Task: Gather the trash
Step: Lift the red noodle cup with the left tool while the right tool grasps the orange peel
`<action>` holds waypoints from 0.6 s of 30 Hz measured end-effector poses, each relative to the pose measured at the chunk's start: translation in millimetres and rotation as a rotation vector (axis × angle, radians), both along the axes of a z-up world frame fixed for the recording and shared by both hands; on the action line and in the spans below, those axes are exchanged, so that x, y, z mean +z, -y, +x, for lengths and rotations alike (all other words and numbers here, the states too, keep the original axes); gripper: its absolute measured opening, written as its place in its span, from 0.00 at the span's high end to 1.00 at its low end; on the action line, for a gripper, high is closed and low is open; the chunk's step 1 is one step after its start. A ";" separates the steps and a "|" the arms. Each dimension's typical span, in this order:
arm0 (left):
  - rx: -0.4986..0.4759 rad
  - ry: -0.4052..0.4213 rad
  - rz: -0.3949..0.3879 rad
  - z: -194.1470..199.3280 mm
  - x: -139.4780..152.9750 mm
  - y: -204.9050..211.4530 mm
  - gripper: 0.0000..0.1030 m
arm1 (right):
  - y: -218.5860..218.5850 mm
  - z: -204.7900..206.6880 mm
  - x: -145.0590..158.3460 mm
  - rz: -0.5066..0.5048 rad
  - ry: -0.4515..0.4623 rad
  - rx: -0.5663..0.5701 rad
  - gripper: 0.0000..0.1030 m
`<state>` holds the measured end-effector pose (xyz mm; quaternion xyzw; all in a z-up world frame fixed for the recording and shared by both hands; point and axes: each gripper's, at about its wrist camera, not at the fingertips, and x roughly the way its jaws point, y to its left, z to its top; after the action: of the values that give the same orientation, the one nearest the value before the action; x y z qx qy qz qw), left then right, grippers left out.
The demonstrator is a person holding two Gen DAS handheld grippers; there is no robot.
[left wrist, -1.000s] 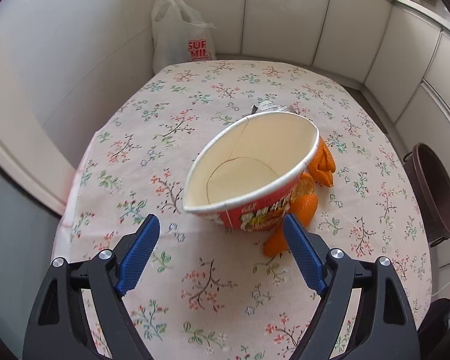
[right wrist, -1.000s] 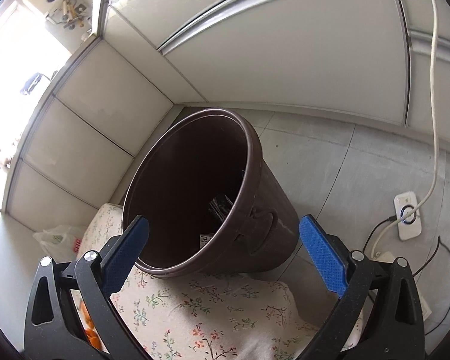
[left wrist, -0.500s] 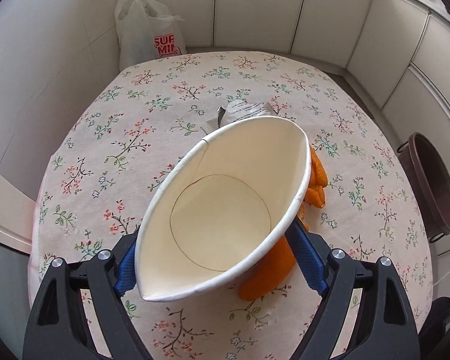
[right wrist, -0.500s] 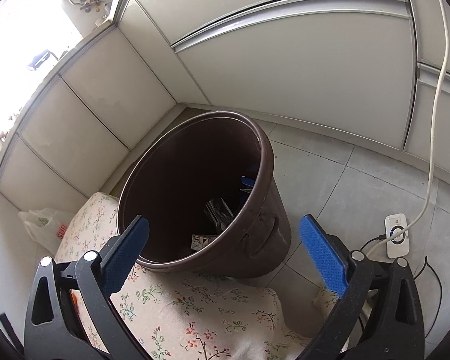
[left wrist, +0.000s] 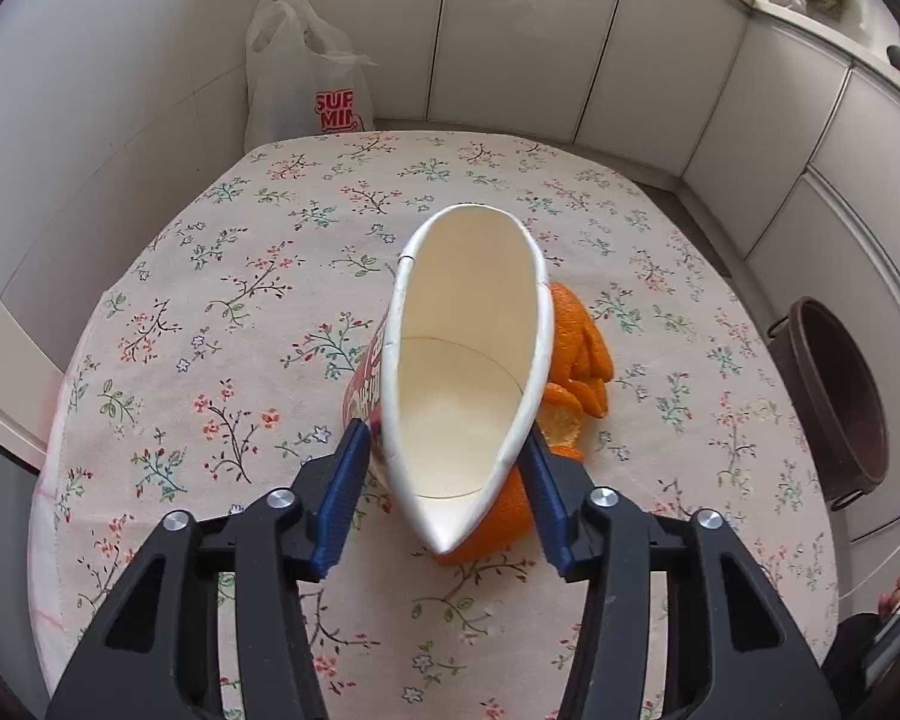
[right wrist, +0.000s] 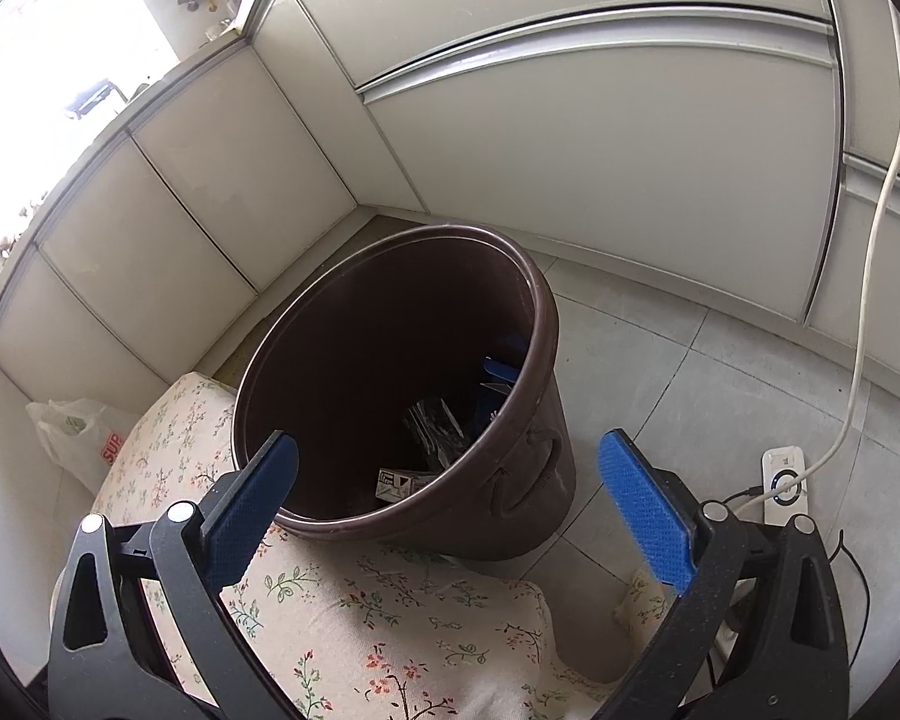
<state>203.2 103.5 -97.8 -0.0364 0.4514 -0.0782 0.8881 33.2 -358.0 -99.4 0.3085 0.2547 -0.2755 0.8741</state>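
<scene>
A: Left gripper status?

B: Jaws have just been closing, now narrow, clamped on the noodle cup. Blue pads press both sides near its base; the rim is squashed into a long oval.

A: Cup position?

B: Mid-table on the floral tablecloth, mouth facing the camera, inside looks bare and white. Red print shows on its left outer wall.

A: Other trash?

B: Orange peels just right of the cup and partly under it, touching it; one piece lies by the right pad. Can't tell if the pad touches peel.

A: Right gripper?

B: Jaws spread wide, nothing between the pads. It hangs over the near table edge, aimed at the brown bin.

A: Bin location?

B: On the tiled floor just past the table edge, upright, near the cabinet corner. Some wrappers and a blue item inside. In the left wrist view it sits far right, off the table.

A: Anything else?

B: White plastic bag on the floor at the far left end of the table. White cable runs down to a power strip at right.
</scene>
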 end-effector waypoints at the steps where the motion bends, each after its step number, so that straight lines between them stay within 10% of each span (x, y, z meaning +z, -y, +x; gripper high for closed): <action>1: -0.002 0.006 -0.007 -2.6 1.8 0.3 0.54 | -1.2 0.3 0.9 -0.008 -0.001 0.005 0.06; 18: 0.147 0.162 -0.297 -45.1 62.3 -55.4 0.60 | -118.8 72.9 34.1 -0.127 -0.068 0.477 0.06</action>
<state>158.0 158.9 -35.6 -0.1935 0.3581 -0.0813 0.9098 106.0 -239.2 -65.4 0.1746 0.3315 -0.0870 0.9231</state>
